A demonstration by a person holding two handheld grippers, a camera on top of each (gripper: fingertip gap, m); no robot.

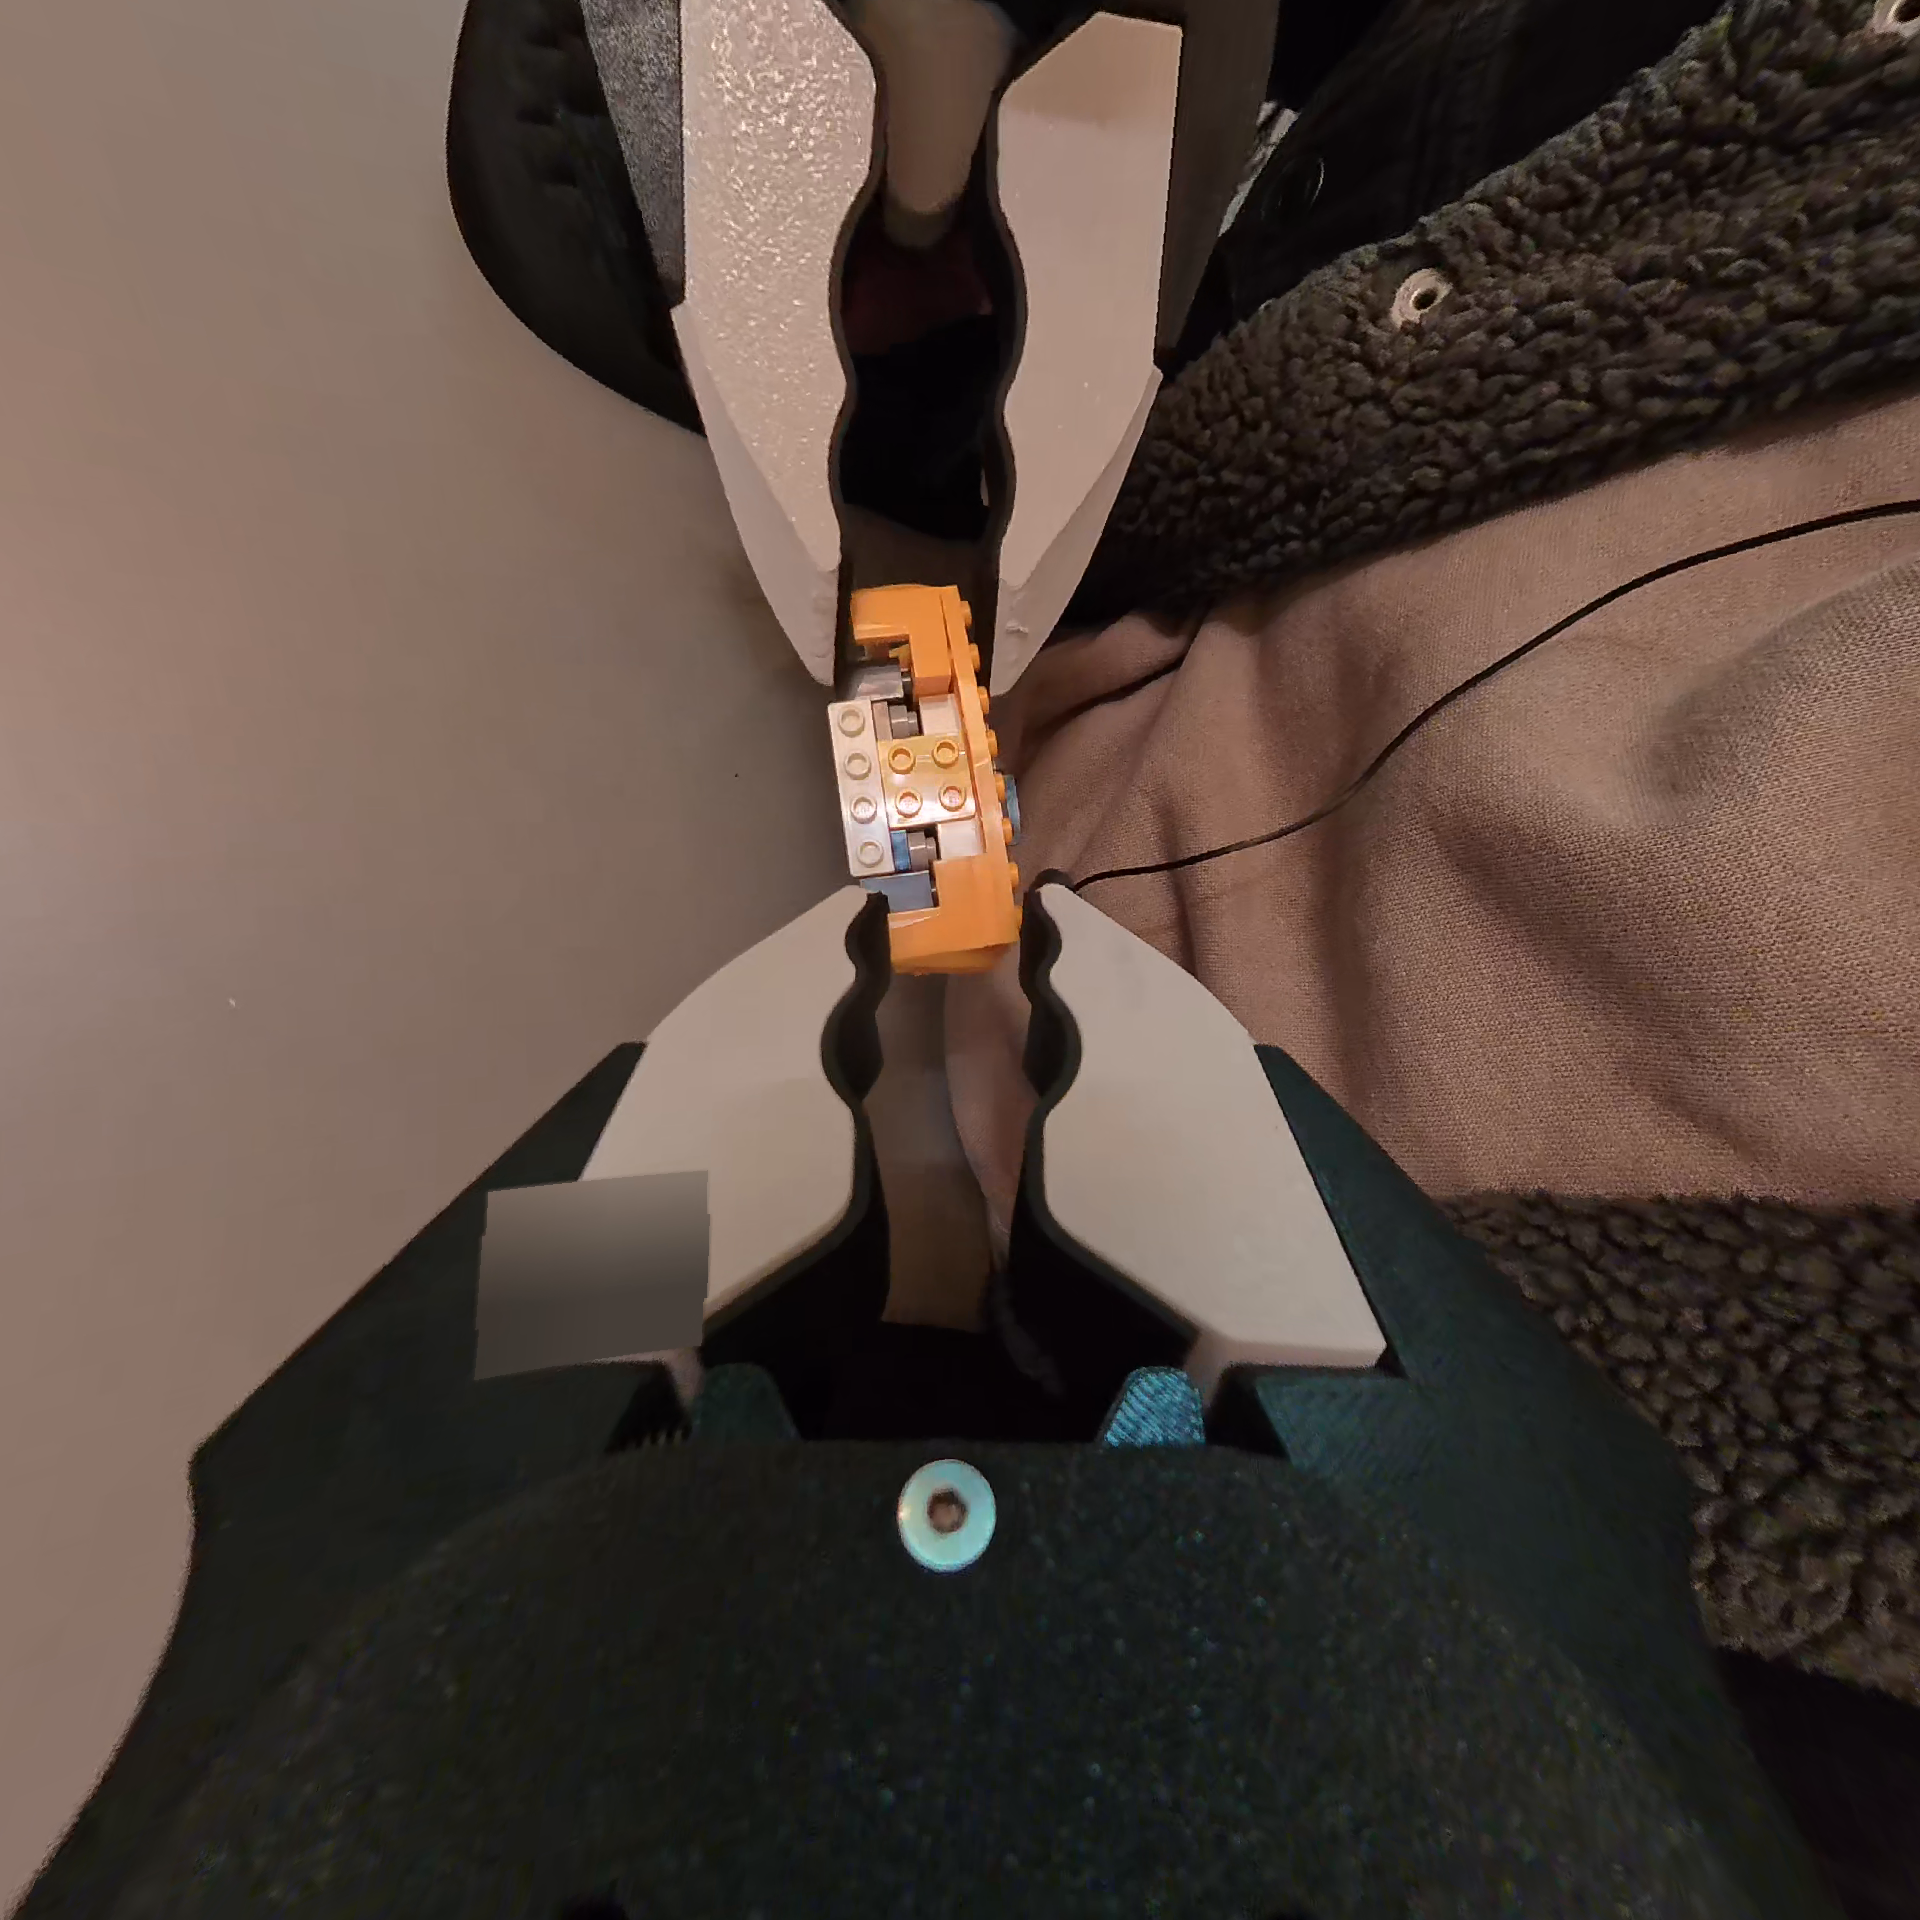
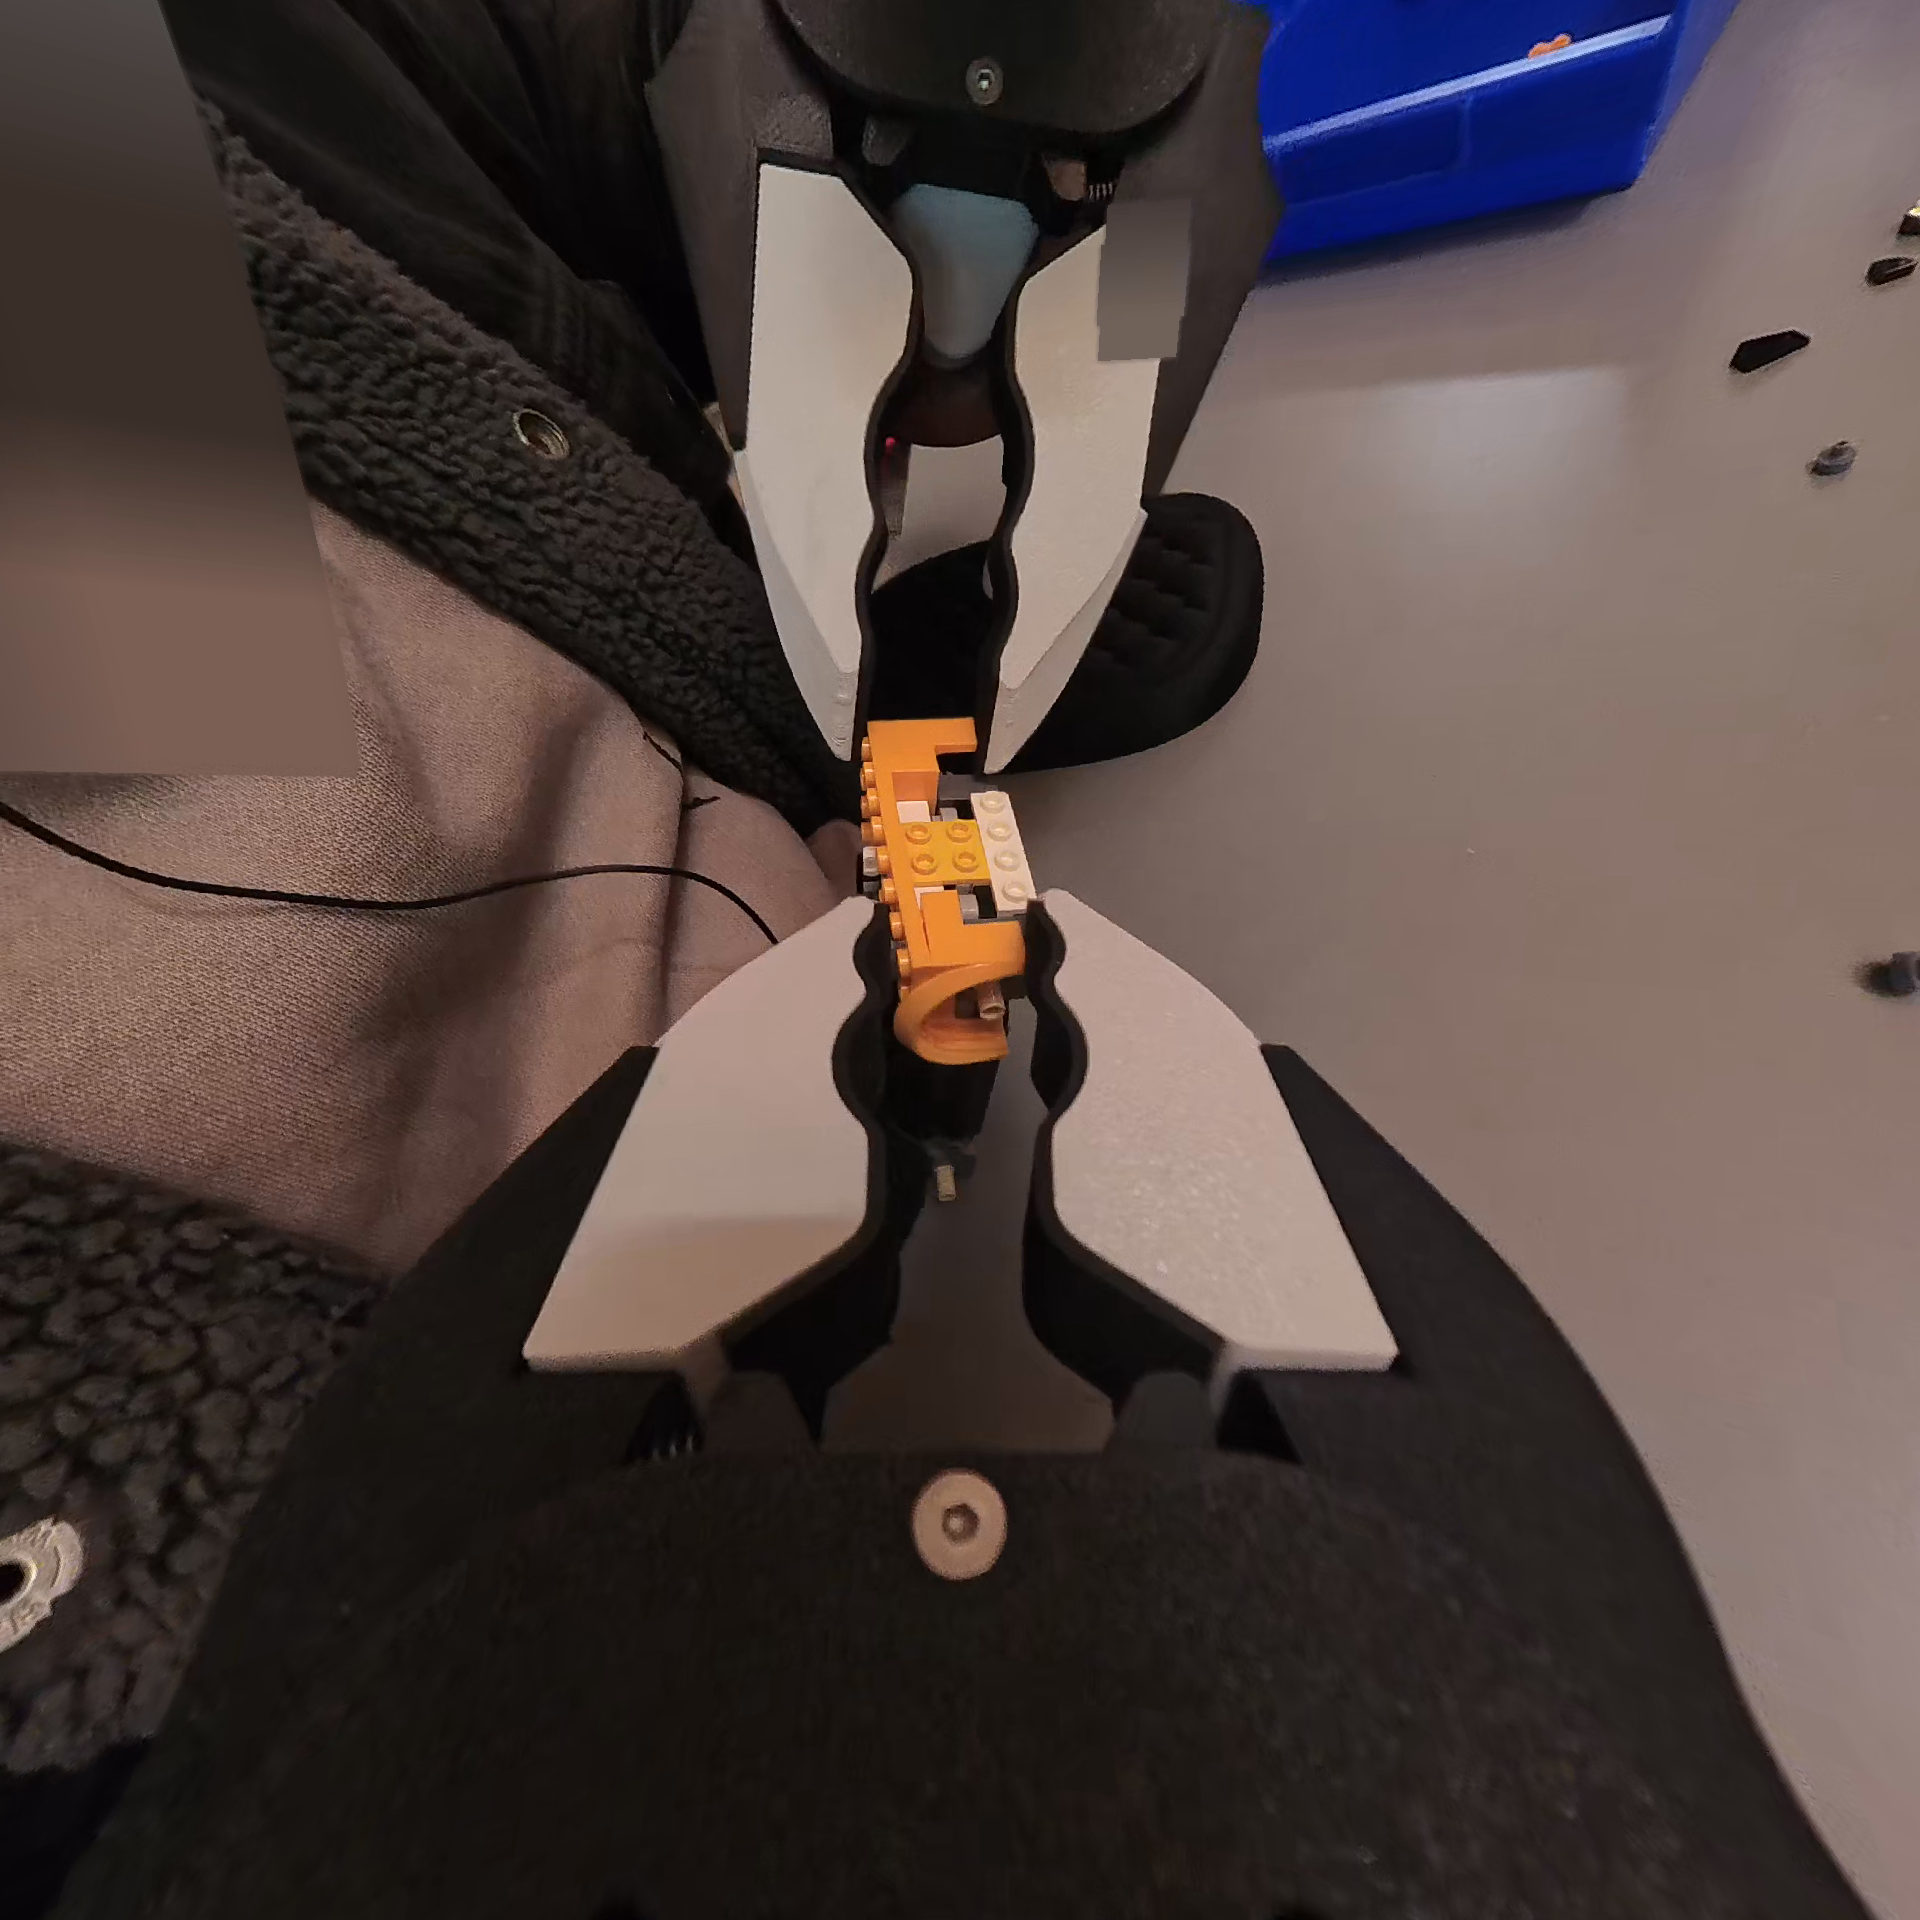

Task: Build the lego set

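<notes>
Left wrist view: left gripper (image 1: 951,904) closed on the near end of the orange lego assembly (image 1: 925,790), held in the air; right gripper (image 1: 914,644) clamps the far end.

Right wrist view: same grip mirrored; loose dark pieces (image 2: 1766,348) and blue bin (image 2: 1455,135) on the grey table (image 2: 1507,727). A small pin apparently protrudes beneath.

Handling: squeeze evenly, keep both ends aligned, avoid twisting.

Two tongs (image 1: 951,894) (image 2: 951,914), one orange lego build (image 2: 940,883), one blue bin (image 2: 1455,135), five loose dark pieces (image 2: 1768,350)
</notes>
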